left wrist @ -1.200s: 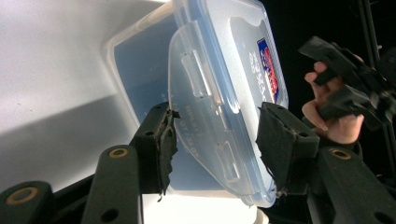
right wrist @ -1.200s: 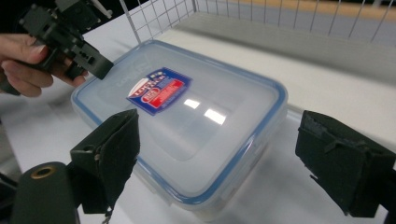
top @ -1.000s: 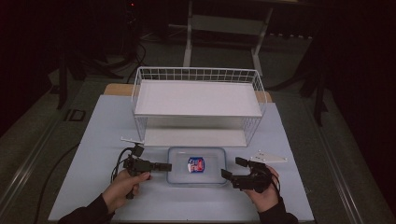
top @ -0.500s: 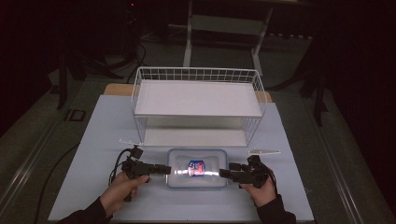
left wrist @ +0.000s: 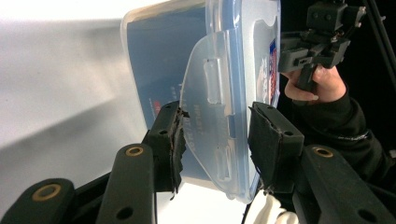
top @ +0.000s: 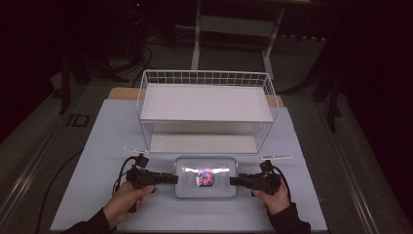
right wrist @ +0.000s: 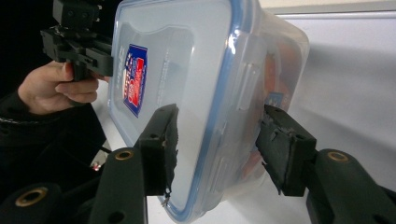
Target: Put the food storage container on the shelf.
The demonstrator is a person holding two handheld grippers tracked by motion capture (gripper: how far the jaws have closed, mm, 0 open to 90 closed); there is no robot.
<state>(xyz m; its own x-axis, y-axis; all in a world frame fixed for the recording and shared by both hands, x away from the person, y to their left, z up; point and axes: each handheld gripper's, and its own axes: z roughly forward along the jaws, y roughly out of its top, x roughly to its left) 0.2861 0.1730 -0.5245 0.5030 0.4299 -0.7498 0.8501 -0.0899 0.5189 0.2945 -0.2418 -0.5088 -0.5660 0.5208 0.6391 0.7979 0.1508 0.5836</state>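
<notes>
Left gripper (top: pixel 174 179): jaws spread, straddling the left short end of the clear lidded container (top: pixel 206 176). In the left gripper view the end latch flap (left wrist: pixel 211 135) stands swung out from the wall, between the two pads; one pad looks to touch the flap, the other sits just off the lid rim. Not pinching anything that I can confirm.

Right gripper (top: pixel 233 182): same picture mirrored. Jaws apart, one pad over the lid side, the other on the wall side, with the blue-sealed lid edge (right wrist: pixel 219 107) between them. Gaps visible at both pads, so no clamp here either.

Judgement: both tools come in end-on, level with the table, because the end latches are there. Opposed approach also lets each gripper brace the container against the other's push.

Container sits on the pale blue table top (top: pixel 97 146), near its front edge, roughly centred left-right, long side parallel to that edge. Lid is on. Label (top: pixel 205 177) on the lid, something reddish inside; contents too blurred to name.

Behind it, toward the rear edge: white wire shelf rack (top: pixel 206 97), open front facing the container, both tiers bare. Two thin white strips lie flat by the rack's front feet, left strip (top: pixel 132 148) and right strip (top: pixel 276 157), well apart from the grippers.

Risk as I read it: the smooth container may slide on the smooth top if one side pushes harder.
</notes>
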